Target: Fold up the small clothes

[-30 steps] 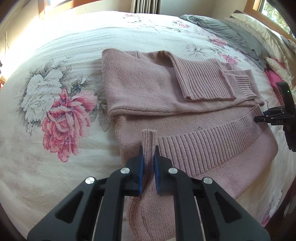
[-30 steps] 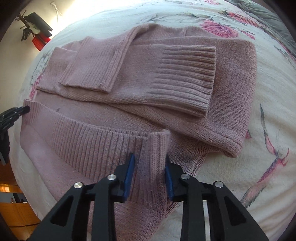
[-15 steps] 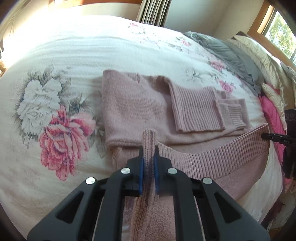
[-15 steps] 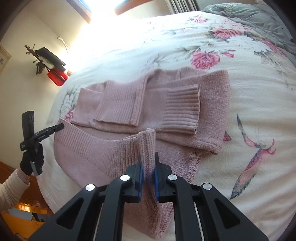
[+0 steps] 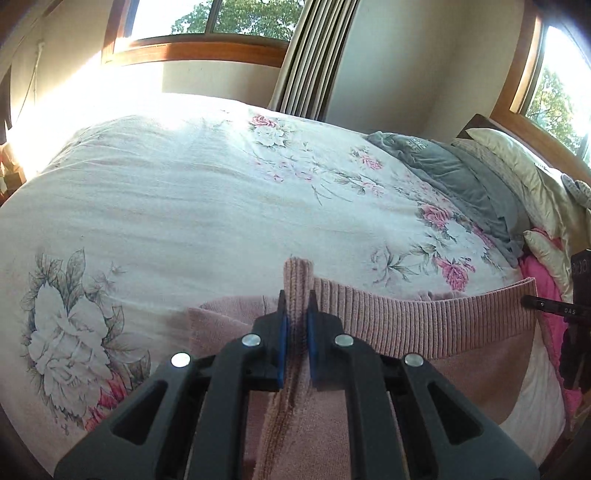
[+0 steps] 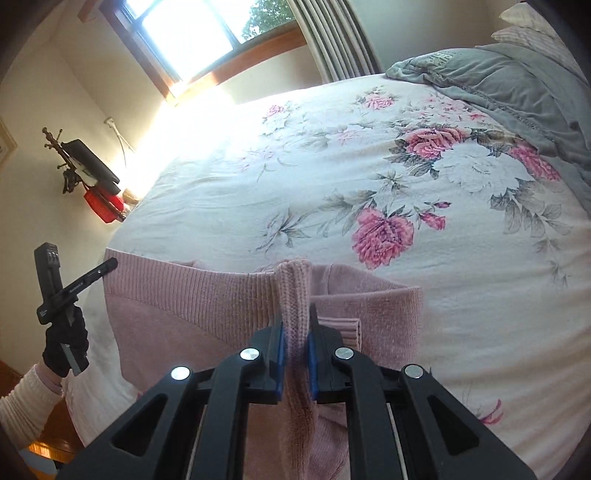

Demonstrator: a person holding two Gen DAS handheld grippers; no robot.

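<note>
beyond the fingers a floral bedspread [image 5: 192, 206] is spread wide — a grey blanket [image 6: 509, 88] is heaped ahead and to the right, cream pillows [image 5: 517, 158] beside it. a wood-framed window [image 5: 207, 33] and striped curtain [image 5: 310, 55] are seen far ahead — a red bag [image 6: 105, 206] is hung far left.

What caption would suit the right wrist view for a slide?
Right gripper pinches the ribbed hem of a pink sweater above a floral bedspread.
</note>
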